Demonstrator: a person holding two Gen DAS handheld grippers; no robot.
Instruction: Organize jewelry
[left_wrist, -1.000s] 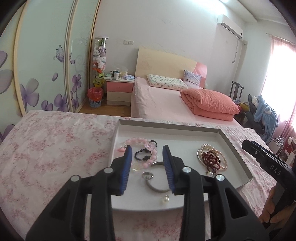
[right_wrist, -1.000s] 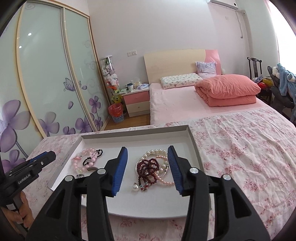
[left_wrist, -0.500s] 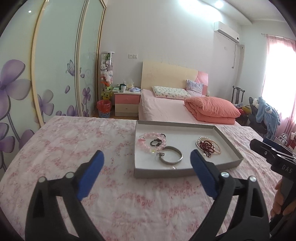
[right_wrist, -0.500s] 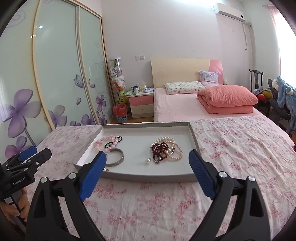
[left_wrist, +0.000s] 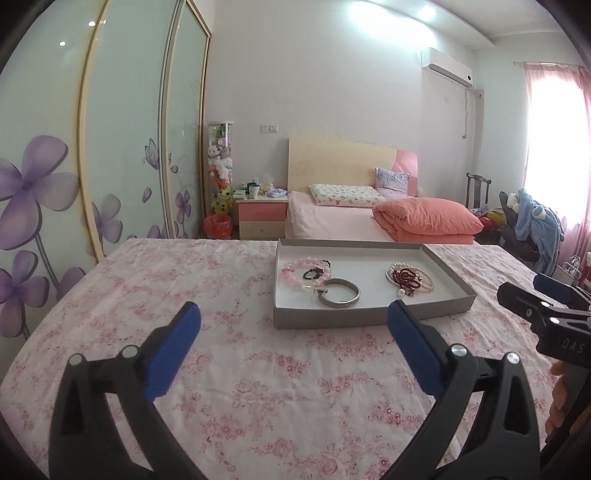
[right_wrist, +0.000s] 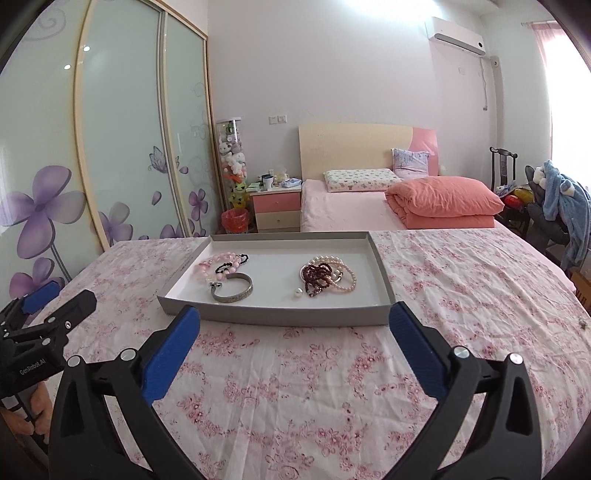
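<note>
The flowery cloth (right_wrist: 461, 295) lies under my fingers; the grey tray (right_wrist: 273, 314) sits on it just past my fingertips; my left gripper (left_wrist: 293, 321) and right gripper (right_wrist: 294, 323) are spread wide with nothing in them; inside the tray lie a silver bangle (right_wrist: 232, 290), pink beads (right_wrist: 218, 264), pearls (right_wrist: 341, 280) and dark red beads (right_wrist: 317, 275).

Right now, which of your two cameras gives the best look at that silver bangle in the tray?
The right wrist view: the silver bangle lies nearer the middle there, its open ends and clasp plain. The left wrist view shows the same bangle in the grey tray, smaller, more foreshortened, clasp harder to make out.
</note>
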